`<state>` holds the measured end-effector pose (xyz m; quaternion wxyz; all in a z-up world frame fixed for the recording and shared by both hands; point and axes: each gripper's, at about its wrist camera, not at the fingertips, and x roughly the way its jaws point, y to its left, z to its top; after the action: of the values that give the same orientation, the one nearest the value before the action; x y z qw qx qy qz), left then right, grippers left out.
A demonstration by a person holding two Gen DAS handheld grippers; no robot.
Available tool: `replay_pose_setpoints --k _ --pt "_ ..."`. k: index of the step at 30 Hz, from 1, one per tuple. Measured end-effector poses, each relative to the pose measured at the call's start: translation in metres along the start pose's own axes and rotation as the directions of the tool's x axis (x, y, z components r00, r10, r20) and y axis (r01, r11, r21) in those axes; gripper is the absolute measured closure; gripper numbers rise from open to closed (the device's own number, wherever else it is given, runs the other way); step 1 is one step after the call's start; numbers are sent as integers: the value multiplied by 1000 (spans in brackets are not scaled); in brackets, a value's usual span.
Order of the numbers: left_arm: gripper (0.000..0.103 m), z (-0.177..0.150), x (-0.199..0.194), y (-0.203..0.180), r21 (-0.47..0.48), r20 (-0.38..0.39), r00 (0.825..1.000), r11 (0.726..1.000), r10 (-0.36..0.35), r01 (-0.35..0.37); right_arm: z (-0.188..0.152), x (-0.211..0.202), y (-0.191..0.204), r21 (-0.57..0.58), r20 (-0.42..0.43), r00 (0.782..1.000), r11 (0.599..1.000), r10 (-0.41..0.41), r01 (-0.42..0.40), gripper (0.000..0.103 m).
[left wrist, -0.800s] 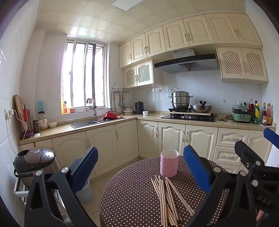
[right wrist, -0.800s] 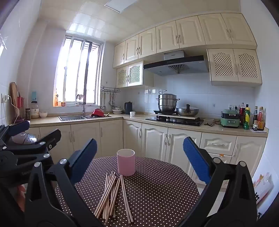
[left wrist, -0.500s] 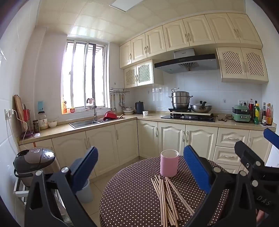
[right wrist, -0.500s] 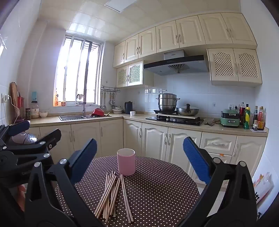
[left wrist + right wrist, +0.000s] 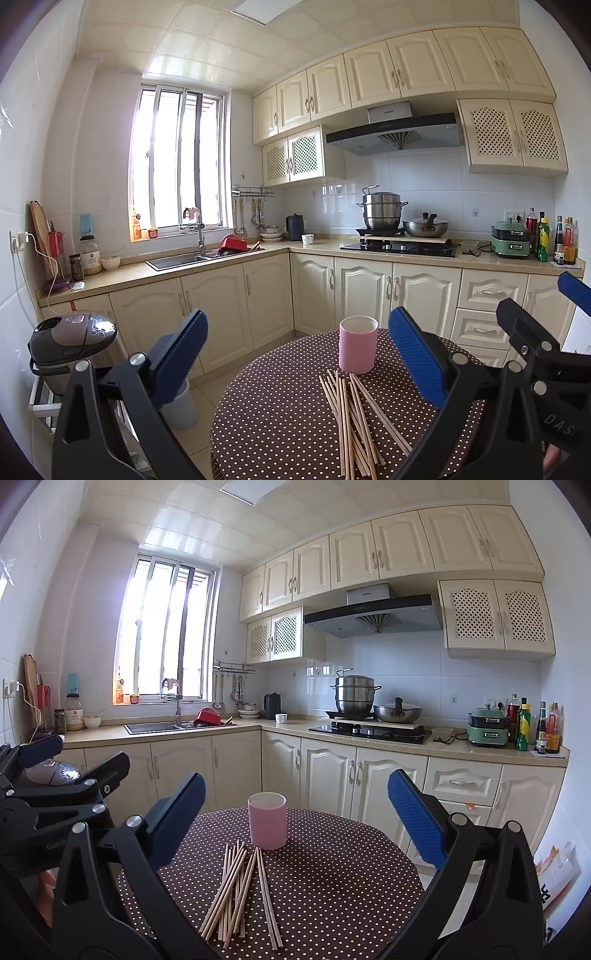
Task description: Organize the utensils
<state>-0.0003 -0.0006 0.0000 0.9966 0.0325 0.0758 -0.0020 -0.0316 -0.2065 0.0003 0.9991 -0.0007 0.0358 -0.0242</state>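
A loose pile of wooden chopsticks [image 5: 354, 417] lies on a round table with a brown polka-dot cloth [image 5: 273, 417]. A pink cup [image 5: 357, 344] stands upright just beyond the pile. My left gripper [image 5: 295, 358] is open and empty, held above the near side of the table. In the right wrist view the chopsticks [image 5: 240, 886] and pink cup [image 5: 267, 819] show too. My right gripper [image 5: 295, 819] is open and empty, above the table's near edge. Each gripper shows at the edge of the other's view.
Kitchen cabinets and a counter with a sink [image 5: 177, 260], stove pots [image 5: 382, 214] and bottles [image 5: 543, 240] stand behind the table. A rice cooker [image 5: 70, 339] sits on a rack at the left, with a white bin [image 5: 181, 406] below.
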Motion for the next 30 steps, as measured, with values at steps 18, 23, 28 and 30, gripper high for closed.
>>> replay_pose_setpoints --k 18,23,28,30 --pt "6 0 -1 1 2 0 1000 1000 3 -3 -5 3 0 4 -5 1000 1000 2 -2 6" --pt "6 0 -1 2 2 0 1000 1000 3 -3 -4 3 0 4 -5 1000 1000 2 -2 6" --pt "6 -1 1 1 3 -1 1000 1000 4 -4 -4 4 0 5 -7 1000 1000 3 -3 6" --pt "6 -4 0 5 3 -5 1000 1000 4 -4 -3 4 0 4 -9 1000 1000 3 -3 6"
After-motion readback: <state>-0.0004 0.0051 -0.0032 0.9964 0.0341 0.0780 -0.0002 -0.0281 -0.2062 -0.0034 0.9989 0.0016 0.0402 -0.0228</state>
